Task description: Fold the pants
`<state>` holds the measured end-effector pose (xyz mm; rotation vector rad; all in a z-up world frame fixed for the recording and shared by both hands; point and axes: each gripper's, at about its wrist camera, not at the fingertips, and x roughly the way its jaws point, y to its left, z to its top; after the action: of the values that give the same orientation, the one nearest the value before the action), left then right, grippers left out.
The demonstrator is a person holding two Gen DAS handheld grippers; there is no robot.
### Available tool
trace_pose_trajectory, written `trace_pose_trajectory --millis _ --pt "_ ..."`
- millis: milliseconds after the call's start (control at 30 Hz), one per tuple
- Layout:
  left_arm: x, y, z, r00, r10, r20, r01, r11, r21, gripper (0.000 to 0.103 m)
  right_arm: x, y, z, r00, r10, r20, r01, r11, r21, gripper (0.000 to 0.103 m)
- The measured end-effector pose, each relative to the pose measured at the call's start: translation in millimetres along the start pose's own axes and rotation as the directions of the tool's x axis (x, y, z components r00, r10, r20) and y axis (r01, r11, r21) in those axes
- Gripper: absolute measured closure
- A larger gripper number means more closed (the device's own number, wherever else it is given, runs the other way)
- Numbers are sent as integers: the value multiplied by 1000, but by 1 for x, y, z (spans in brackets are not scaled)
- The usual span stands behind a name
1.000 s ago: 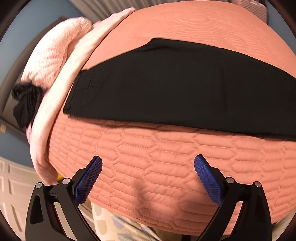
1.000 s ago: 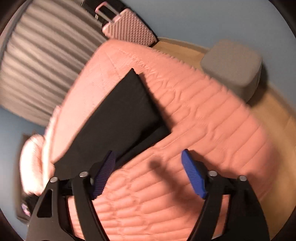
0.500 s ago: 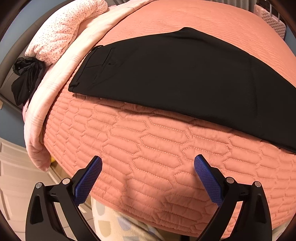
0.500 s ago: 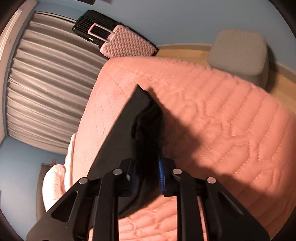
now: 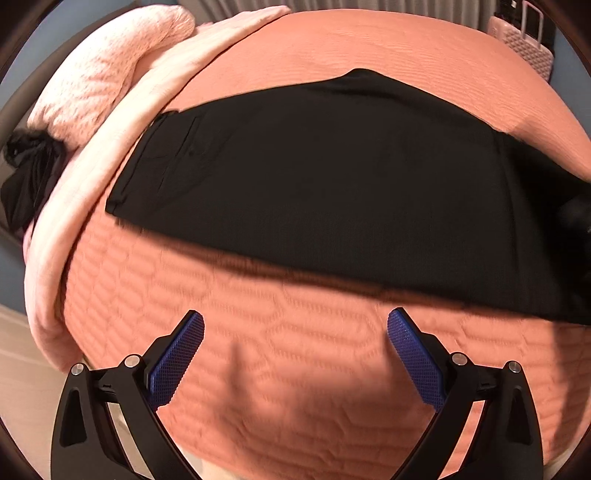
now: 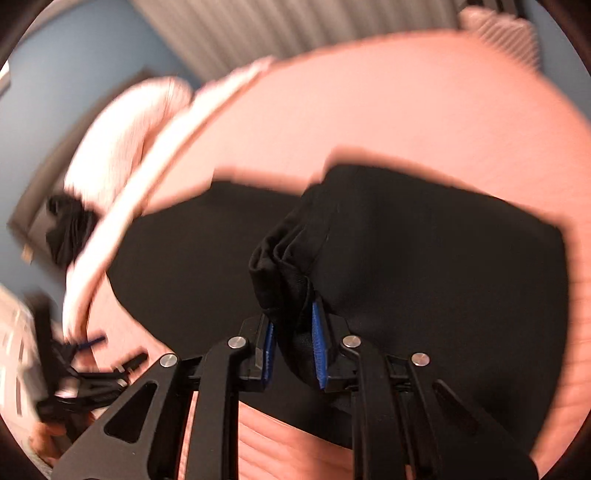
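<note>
Black pants [image 5: 332, 192] lie folded lengthwise across a salmon quilted bed [image 5: 295, 350], waistband at the left. My left gripper [image 5: 295, 339] is open and empty, above bare quilt in front of the pants' near edge. My right gripper [image 6: 293, 343] is shut on a bunched end of the pants [image 6: 288, 258] and holds it lifted over the rest of the pants [image 6: 443, 277]. The right view is blurred by motion. The left gripper also shows in the right wrist view [image 6: 92, 365] at the lower left, blurred.
A pale pink blanket [image 5: 92, 184] and a pink pillow [image 5: 103, 85] lie along the bed's left side. A black garment [image 5: 26, 184] hangs at the far left. A pink suitcase [image 5: 528, 55] stands beyond the bed, before grey curtains [image 6: 295, 29].
My right gripper, shut on the pants' end, has lifted it and carried it over the pants toward the waistband. My left gripper stays open and has shifted slightly.
</note>
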<state>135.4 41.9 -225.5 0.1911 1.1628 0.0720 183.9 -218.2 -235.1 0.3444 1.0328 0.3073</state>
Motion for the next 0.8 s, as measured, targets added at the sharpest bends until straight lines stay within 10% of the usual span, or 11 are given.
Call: trace_pose_trajectory --millis 300,367,433,600,800 --pt "10 -5 31 997 -52 65 47 997 65 5 15 38 -1 996 -89 -19 88 995 -55 83" --pt "15 -5 37 995 -72 62 68 996 65 5 11 47 0 995 -100 -26 99 993 -67 63" --pt "17 1 38 995 -73 70 69 996 59 5 -5 60 -4 994 -102 30 105 990 -96 21" --pt "38 68 39 989 -134 62 139 986 -92 5 -44 93 -3 990 -47 130 70 982 -176 18" --pt "52 170 21 992 -121 43 128 936 -328 5 2 86 -2 970 -243 32 243 938 -248 18"
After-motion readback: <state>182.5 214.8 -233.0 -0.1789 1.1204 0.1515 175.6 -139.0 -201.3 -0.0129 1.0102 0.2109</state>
